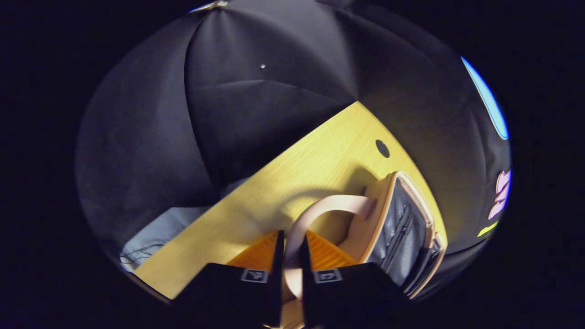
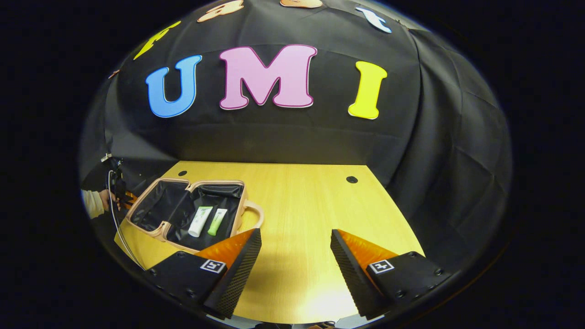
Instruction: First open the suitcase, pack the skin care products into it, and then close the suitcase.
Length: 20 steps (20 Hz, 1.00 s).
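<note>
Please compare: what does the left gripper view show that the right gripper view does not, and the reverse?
Left gripper view: close up, the left gripper, its fingers shut on a handle of the suitcase. Right gripper view: the right gripper open above the table, a white tube and a green tube lying inside the suitcase, and a hand at its left side. Both: the open suitcase and the wooden table.

The suitcase (image 1: 402,228) runs off the left gripper view's lower edge, its contents hidden. In the right gripper view the left gripper (image 2: 119,192) is too small to tell its jaws, and the person's sleeve (image 2: 91,203) is cut off.
</note>
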{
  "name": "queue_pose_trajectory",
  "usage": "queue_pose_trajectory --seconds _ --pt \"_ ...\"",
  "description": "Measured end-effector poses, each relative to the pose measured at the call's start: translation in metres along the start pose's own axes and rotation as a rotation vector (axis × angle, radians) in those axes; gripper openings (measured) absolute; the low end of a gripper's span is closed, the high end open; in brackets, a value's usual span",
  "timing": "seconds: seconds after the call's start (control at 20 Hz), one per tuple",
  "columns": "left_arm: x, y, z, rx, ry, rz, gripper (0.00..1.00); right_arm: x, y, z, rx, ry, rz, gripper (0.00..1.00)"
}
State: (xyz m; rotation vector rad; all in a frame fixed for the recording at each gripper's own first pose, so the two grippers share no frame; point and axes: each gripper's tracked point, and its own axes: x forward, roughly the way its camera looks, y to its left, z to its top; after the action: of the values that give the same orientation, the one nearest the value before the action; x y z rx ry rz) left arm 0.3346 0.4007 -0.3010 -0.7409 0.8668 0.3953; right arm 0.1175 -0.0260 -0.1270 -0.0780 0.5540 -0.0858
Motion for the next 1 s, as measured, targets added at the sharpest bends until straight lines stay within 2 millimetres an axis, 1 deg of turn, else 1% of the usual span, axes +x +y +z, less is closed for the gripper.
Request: queue_pose_trajectory --seconds 0.05,0.1,0.2,0.25,0.3,0.35,0.4,0.45,0.5,0.55,0.65,0.7,0.75,0.8,0.9,1.0 --pt "-0.005 -0.004 0.003 0.000 -0.017 -0.013 0.18 -0.002 -0.005 -0.001 -0.008 -0.004 0.000 0.97" --pt "-0.013 -0.010 0.008 0.016 -0.040 -0.033 0.17 -0.002 -0.010 0.000 -0.017 -0.010 -0.005 0.97" --pt "-0.034 -0.020 0.014 0.083 -0.075 -0.039 0.11 -0.005 -0.022 -0.003 -0.019 -0.007 -0.009 0.96" --pt "-0.047 -0.024 0.023 0.111 -0.103 -0.034 0.09 -0.006 -0.027 -0.005 -0.013 -0.004 -0.009 0.97" --pt "-0.064 -0.038 0.034 0.132 -0.150 -0.054 0.09 -0.006 -0.034 -0.006 -0.006 -0.005 -0.012 0.97" --pt "-0.085 -0.053 0.044 0.162 -0.198 -0.070 0.08 -0.007 -0.041 -0.008 0.003 -0.008 -0.016 0.97" --pt "-0.109 -0.075 0.050 0.194 -0.238 -0.088 0.12 -0.006 -0.047 -0.011 0.013 -0.007 -0.016 0.97" --pt "-0.135 -0.103 0.048 0.241 -0.277 -0.112 0.07 -0.006 -0.053 -0.013 0.019 -0.005 -0.011 0.97" --pt "-0.159 -0.130 0.046 0.299 -0.319 -0.129 0.07 -0.005 -0.059 -0.014 0.025 -0.005 -0.003 0.97" --pt "-0.183 -0.159 0.039 0.361 -0.358 -0.150 0.07 -0.002 -0.062 -0.013 0.028 -0.009 0.008 0.96" --pt "-0.228 -0.222 0.019 0.460 -0.411 -0.207 0.07 0.004 -0.070 -0.008 0.028 -0.030 0.042 0.97" --pt "-0.246 -0.252 0.004 0.485 -0.430 -0.242 0.07 0.008 -0.074 -0.006 0.021 -0.040 0.064 0.97" --pt "-0.257 -0.283 -0.019 0.500 -0.435 -0.280 0.06 0.011 -0.077 -0.004 0.012 -0.046 0.081 0.97" --pt "-0.267 -0.311 -0.044 0.509 -0.435 -0.314 0.06 0.014 -0.081 -0.003 0.004 -0.053 0.098 0.97" --pt "-0.275 -0.353 -0.094 0.533 -0.419 -0.371 0.06 0.020 -0.086 0.003 0.010 -0.067 0.124 0.97" --pt "-0.270 -0.393 -0.146 0.536 -0.399 -0.438 0.07 0.023 -0.088 0.010 0.014 -0.085 0.149 0.97"
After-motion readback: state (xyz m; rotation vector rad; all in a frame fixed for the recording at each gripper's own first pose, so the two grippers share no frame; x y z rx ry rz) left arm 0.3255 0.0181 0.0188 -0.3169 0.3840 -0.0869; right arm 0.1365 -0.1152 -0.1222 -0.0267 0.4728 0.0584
